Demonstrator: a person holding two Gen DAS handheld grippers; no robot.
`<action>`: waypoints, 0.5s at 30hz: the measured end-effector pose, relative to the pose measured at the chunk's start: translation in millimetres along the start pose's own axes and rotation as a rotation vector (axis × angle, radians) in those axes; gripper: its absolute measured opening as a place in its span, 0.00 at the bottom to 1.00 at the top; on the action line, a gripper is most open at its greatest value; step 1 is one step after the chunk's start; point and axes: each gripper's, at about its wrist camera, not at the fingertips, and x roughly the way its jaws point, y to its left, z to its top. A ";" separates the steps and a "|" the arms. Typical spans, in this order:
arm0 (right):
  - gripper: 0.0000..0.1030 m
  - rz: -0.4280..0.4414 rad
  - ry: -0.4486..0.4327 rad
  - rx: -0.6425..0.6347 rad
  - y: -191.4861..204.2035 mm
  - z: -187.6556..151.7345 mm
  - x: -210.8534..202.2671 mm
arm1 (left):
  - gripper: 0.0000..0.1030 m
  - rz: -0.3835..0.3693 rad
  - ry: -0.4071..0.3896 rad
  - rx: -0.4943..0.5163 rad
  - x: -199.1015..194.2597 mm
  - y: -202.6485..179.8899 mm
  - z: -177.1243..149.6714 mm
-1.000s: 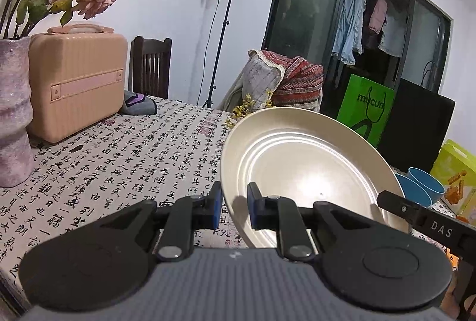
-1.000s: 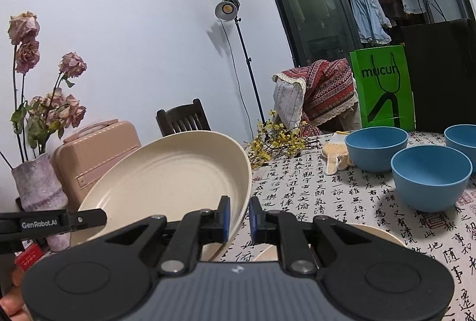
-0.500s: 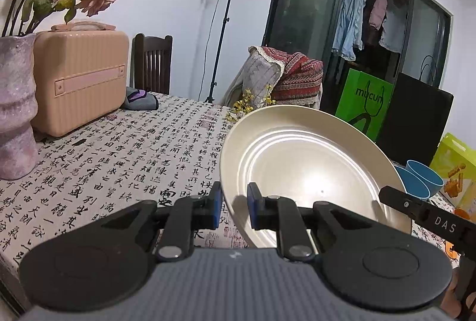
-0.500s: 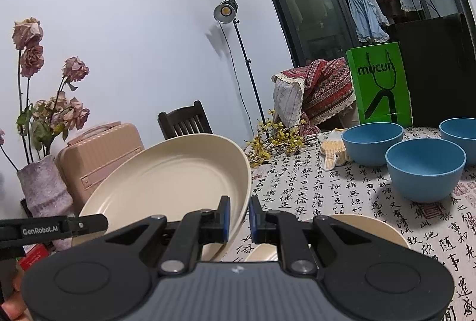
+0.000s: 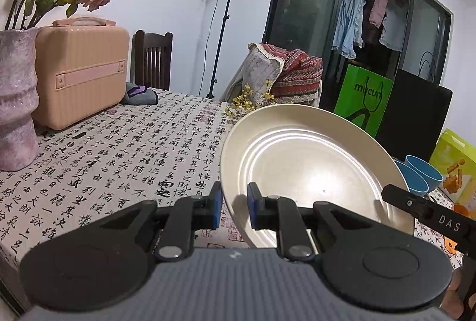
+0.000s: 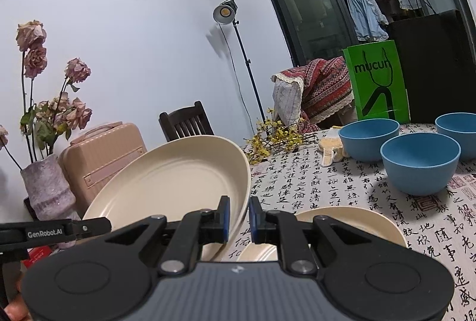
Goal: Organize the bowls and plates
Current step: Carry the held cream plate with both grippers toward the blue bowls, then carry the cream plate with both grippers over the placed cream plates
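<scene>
Where the left wrist view is taken first, the left gripper point(image 5: 234, 203) is found closed narrowly on the near-left rim of the cream plate point(image 5: 306, 172), the rim passing between its blue pads. The plate is held clear of the table point(image 5: 119, 148), tilted, with its face turned up and toward the camera. On the table to the left, a vase point(image 5: 16, 101) and a suitcase point(image 5: 80, 74) are noted well apart from the plate.

At the opposite rim, the right gripper point(image 6: 239, 215) is found closed in the same narrow manner, so that 1 plate is carried by 2 grips. Below and to the right of it, a second plate point(image 6: 351, 224) is seen lying flat on the table. Further right, 3 blue bowls point(image 6: 421, 162) are seen standing upright, near one another.

The cream plate is judged stiff and fairly light, with a smooth, faintly glossy face that is likely to be slippery. Whether it would chip or break if dropped cannot be told. The raised rim is judged the only sound place to be gripped, and opposite points on it are best used, as now. Rotation within the pads is considered the main risk if either grip is loosened.
</scene>
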 end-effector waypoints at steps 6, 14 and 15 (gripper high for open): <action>0.13 -0.005 -0.001 0.006 -3.6 -2.6 -4.5 | 0.16 -0.005 0.006 0.003 -0.3 -3.8 -3.5; 0.13 -0.012 -0.004 0.016 -10.3 -4.7 -9.8 | 0.16 -0.014 0.010 0.010 -0.9 -10.1 -6.8; 0.13 -0.012 -0.004 0.017 -11.0 -5.1 -10.1 | 0.16 -0.015 0.011 0.010 -0.9 -11.1 -7.3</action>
